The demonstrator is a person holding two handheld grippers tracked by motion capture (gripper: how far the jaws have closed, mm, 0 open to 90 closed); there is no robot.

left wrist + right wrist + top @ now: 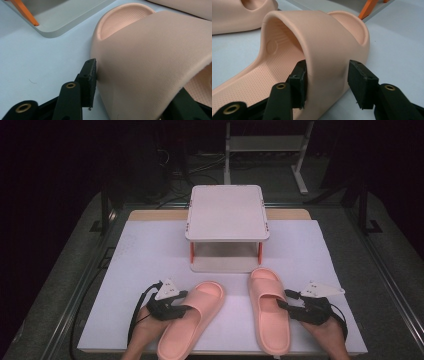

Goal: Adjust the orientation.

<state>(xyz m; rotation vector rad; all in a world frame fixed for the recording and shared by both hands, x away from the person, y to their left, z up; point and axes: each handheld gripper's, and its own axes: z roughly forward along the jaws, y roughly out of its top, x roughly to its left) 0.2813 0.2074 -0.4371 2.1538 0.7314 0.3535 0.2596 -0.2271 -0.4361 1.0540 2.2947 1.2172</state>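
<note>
Two salmon-pink slides are lying on the white table (150,250), toes toward a small two-tier shoe rack (227,215) standing at the far middle, its upper shelf and lower board both bare. The left slipper (192,317) is lying angled, toe tipped inward; the right slipper (270,307) is lying nearly straight, its toe just short of the rack's lower board. The left hand-held gripper (130,85) is being set across the left slipper's strap from the outer side: one pad is being pressed against the strap's wall, the other jaw is mostly hidden behind the strap, so a full clamp cannot be told, though it is judged near. The right hand-held gripper (328,82) is being placed astride the right slipper's strap at its outer root; the inner pad is touching under the arch, while the outer pad is standing slightly apart from the strap, so the jaws are judged not yet clamped. Both soles are resting flat on the table. Grasping is judged under way; lifting and placing on the rack are judged still outstanding.
</note>
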